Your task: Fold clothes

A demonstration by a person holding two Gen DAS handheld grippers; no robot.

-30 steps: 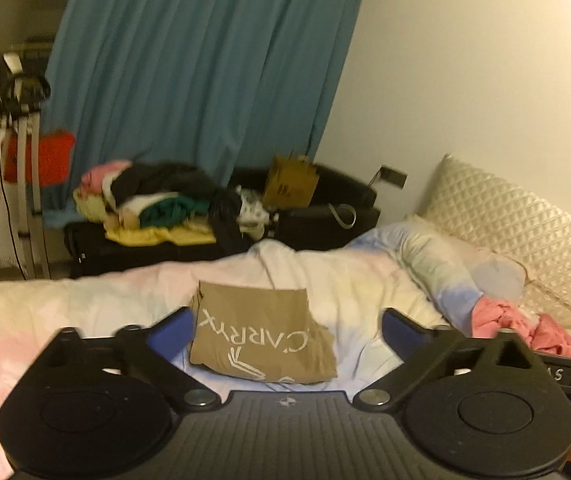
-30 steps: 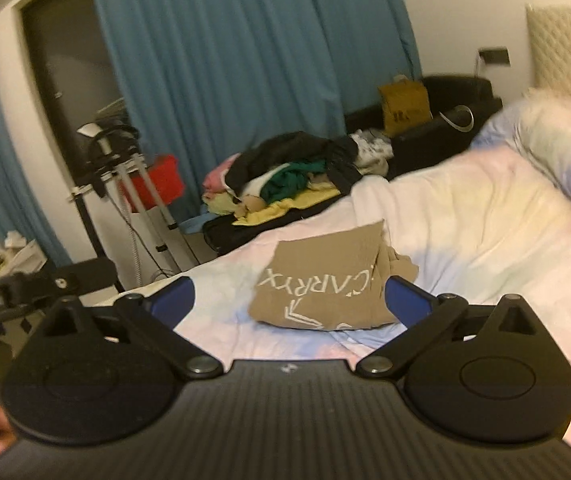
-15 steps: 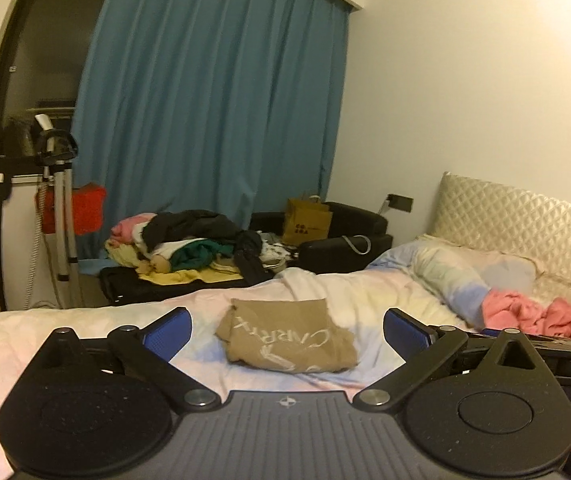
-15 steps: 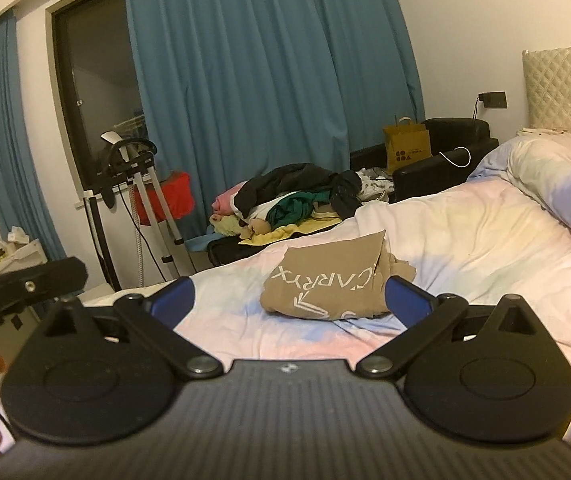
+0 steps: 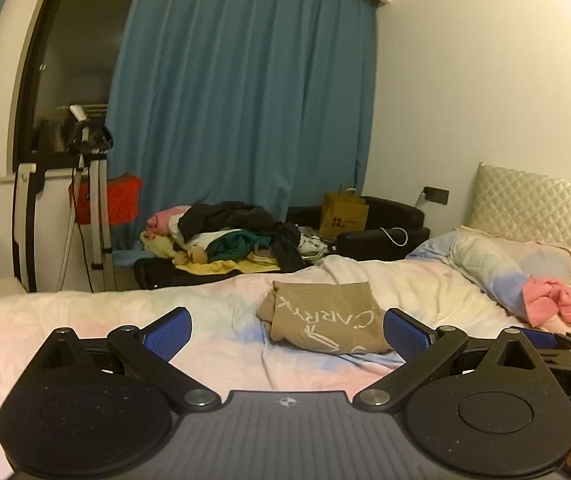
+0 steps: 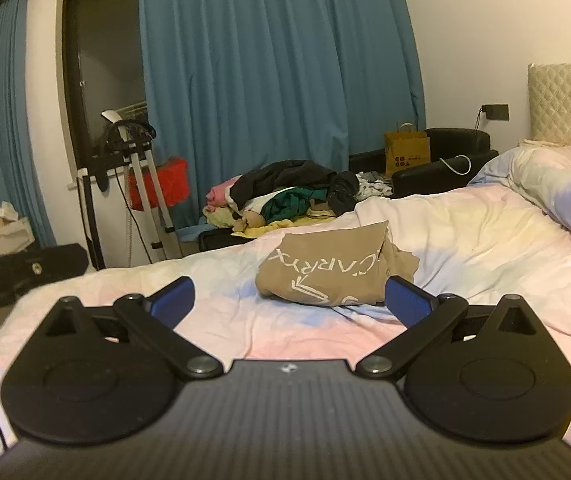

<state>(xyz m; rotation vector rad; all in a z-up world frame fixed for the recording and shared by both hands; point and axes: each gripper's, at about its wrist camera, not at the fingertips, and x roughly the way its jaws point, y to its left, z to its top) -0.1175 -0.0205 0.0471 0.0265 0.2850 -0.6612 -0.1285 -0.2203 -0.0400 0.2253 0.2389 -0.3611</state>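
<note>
Tan, folded shirt (image 5: 321, 318) lay on the bed (image 5: 85, 320) just ahead of my tongs. Left tongs (image 5: 287, 330) and right tongs (image 6: 289, 300) both gaped wide, empty.

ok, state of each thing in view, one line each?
left gripper: open, empty
right gripper: open, empty
tan shirt: folded, lying on the bed
blue curtain: drawn
clothes pile: unfolded heap
pink garment: crumpled by the pillow
</note>
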